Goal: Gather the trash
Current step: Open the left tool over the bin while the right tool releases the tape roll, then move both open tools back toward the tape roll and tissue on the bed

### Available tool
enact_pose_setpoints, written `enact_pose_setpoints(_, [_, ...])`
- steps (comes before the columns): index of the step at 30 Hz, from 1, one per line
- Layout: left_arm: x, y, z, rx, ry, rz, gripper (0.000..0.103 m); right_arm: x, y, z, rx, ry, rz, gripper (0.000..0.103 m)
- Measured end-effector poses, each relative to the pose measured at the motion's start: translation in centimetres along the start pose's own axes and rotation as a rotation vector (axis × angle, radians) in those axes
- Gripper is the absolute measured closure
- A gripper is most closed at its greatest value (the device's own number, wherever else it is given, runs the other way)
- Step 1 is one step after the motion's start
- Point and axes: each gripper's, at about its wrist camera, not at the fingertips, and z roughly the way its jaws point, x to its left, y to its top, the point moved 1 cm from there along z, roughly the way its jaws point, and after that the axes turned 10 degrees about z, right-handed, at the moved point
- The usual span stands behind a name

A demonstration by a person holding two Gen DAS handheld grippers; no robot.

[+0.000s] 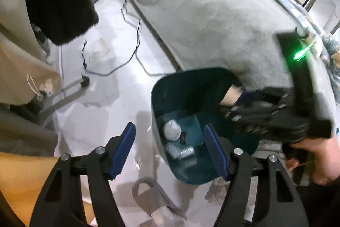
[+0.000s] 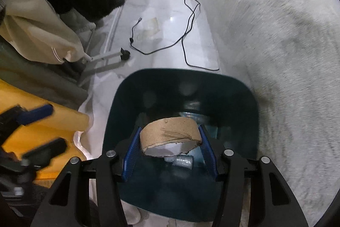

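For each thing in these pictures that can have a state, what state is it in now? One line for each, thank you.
Left gripper: open, nothing between its pads.
Right gripper: shut on the cardboard ring, above the bin.
Cardboard ring: held, torn at its lower edge.
Bin: upright, no lid, partly filled.
White paper wad: crumpled, inside the bin.
Black cable: loose on the floor, one end unplugged.

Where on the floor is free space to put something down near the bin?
Bare floor lies between the teal bin, the black cable and the rack's wheeled foot. Crowded: inside the bin and along the grey bed.
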Motion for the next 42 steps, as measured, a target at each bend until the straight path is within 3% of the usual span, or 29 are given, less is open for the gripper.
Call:
enact_pose_setpoints(10, [0.0,1.5,-3.8,-0.161,-0.025,0.016,0.033,0.3,-1.1,3.5,0.088,-0.069,-0.028,0.047])
enact_pose_setpoints(13, [-0.1,2.1,-5.2,-0.210,-0.002,0.043,0.033,0.4,-1.6,3.8,0.105,-0.109,-0.049,0.046])
enact_pose_setpoints(16, [-0.2,2.7,-6.7,-0.266,0.027,0.055,0.033,0.3,-1.8,3.9,0.105,-0.138,-0.056,0.032])
enact_pose_setpoints(20, [-0.6,3.4,-8.5,-0.336,0.031,0.069,0.031,0.0,-1.9,3.4,0.100,-0.124,-0.048,0.027])
enact_pose_setpoints(24, [-1.1,3.8,-9.7,-0.386,0.066,0.085,0.029,0.2,-1.6,1.2,0.045,-0.048,-0.033,0.019])
enact_pose_setpoints(28, [-1.1,4.3,-10.2,-0.413,0.047,0.055,0.024,0.8,-0.9,-2.0,-0.057,0.001,-0.056,0.011])
enact_pose_setpoints(35, [-2.3,6.1,-11.2,-0.480,0.062,0.028,0.009,-0.3,0.4,-6.9,-0.200,0.074,-0.040,0.009])
enact_pose_setpoints(39, [-4.0,7.2,-11.5,-0.502,0.093,0.047,0.008,-1.5,1.0,-10.3,-0.290,0.106,-0.028,0.006])
enact_pose_setpoints(42, [-5.2,8.1,-11.3,-0.501,0.075,0.064,0.007,-3.2,1.3,-13.0,-0.364,0.110,-0.006,0.005])
